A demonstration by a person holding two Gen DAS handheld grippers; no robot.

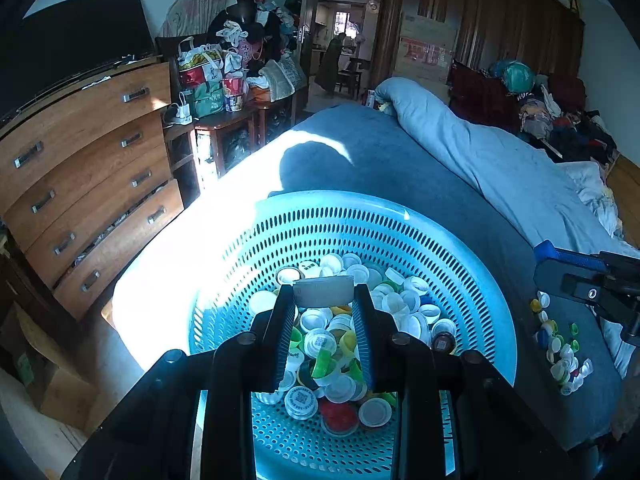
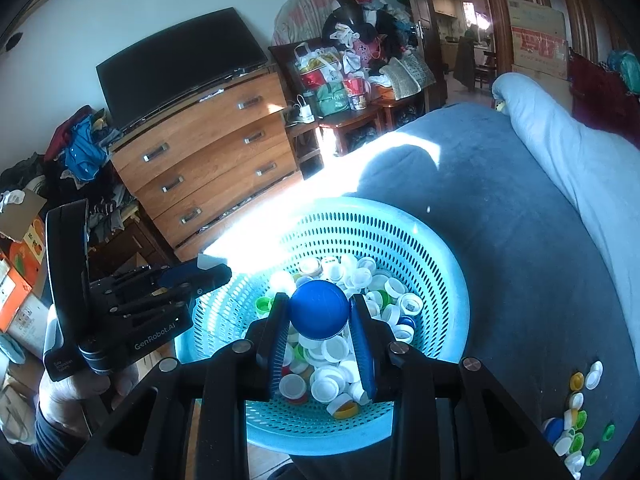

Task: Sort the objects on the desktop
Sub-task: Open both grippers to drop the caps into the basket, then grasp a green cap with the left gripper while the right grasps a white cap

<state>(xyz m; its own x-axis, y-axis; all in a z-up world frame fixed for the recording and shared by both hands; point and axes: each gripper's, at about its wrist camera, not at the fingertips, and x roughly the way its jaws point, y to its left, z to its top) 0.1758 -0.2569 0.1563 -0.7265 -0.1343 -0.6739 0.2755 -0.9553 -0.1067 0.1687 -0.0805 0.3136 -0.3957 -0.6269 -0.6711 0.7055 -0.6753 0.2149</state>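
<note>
Left hand-held gripper (image 1: 323, 296) — pinching a white cap (image 1: 323, 290) at its fingertips, held above the basket (image 1: 480, 280).

Right hand-held gripper (image 2: 319, 312) — pinching a blue cap (image 2: 319, 310) at its fingertips, also over the basket, its domed top facing the camera.

Basket: round, turquoise, perforated plastic, resting on a bed (image 1: 400, 152) with a grey-blue cover. Contents: a heap of loose bottle caps (image 1: 340, 340), mostly white, with some green, yellow, red and blue among them.

Second lot of caps (image 2: 576, 420): a small scatter lying on the bed cover just beside the basket, on the right — white, green, yellow, blue.

A person's hand (image 2: 64, 396) grips the left tool's handle, seen in the right wrist view.
</note>
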